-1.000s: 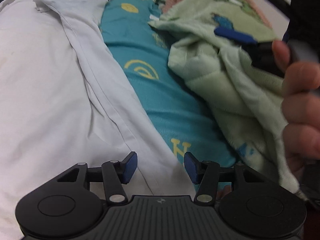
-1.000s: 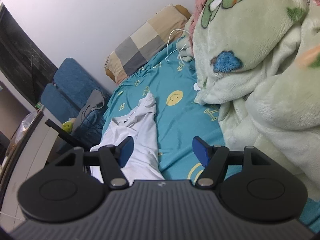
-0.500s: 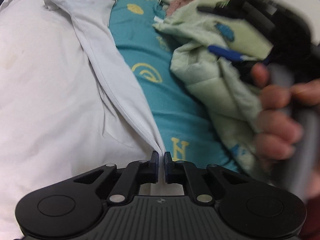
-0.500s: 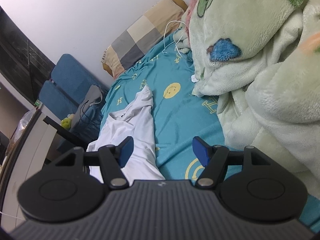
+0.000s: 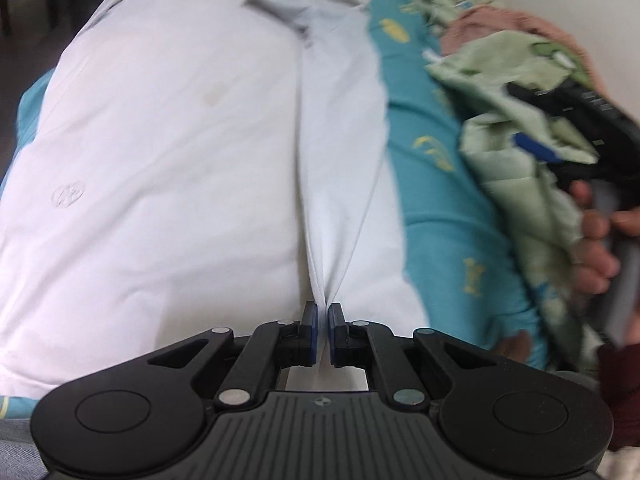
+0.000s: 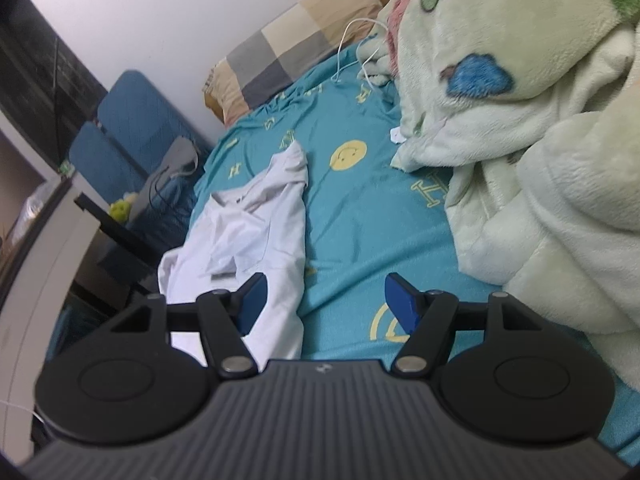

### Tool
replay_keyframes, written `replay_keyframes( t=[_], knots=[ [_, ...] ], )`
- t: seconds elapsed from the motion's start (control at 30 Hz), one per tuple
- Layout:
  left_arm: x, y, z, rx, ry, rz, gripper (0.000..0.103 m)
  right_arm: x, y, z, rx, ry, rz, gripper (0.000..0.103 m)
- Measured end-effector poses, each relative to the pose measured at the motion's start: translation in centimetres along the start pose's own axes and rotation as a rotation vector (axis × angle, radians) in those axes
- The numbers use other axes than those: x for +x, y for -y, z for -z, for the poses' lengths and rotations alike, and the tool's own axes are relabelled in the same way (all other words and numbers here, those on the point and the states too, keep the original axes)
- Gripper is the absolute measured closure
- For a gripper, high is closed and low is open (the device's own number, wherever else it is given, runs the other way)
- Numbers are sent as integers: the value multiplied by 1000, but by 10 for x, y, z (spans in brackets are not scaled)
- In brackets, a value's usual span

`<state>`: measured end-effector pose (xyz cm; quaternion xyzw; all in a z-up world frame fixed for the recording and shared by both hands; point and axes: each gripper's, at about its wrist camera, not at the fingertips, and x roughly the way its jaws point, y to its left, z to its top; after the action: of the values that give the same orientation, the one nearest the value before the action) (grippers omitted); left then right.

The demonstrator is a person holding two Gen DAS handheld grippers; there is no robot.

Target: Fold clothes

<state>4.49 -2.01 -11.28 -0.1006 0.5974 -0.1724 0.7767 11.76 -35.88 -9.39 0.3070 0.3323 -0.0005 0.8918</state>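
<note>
White cotton shirt [image 5: 168, 168] lies mostly unfolded; left gripper [image 5: 323, 330] pinches its edge at 6 o'clock, right gripper [image 6: 324, 300] gapes empty. Folding barely begun.

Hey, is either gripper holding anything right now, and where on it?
The left gripper is shut on the white shirt, pinching a fold at its near edge. The right gripper is open, holding nothing.
</note>
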Motion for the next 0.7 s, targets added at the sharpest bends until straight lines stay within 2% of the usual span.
replay_keyframes(
  t=[0.13,0.2,0.23,0.3,0.33,0.4,0.53,0.7],
  knots=[
    [8,-21,0,-42,-27,19,94,2,-7,4,-32,-14,6,35],
    [2,-24,-1,-28,-26,22,79,1,-9,5,-40,-14,3,35],
    [-4,-25,-1,-20,-20,26,75,1,-10,5,-43,-14,2,35],
    [-16,-27,-6,-19,0,54,54,1,-13,6,-49,-15,0,35],
    [-23,-29,-10,-30,19,76,49,1,-15,6,-52,-15,-2,35],
    [-29,-31,-30,-59,74,110,36,3,-18,7,-58,-16,-10,35],
    [-21,-36,-88,-116,206,143,23,10,-19,4,-42,-26,-17,35],
    [38,-41,-177,-238,314,141,22,16,-14,1,-6,-34,-27,35]
  ],
)
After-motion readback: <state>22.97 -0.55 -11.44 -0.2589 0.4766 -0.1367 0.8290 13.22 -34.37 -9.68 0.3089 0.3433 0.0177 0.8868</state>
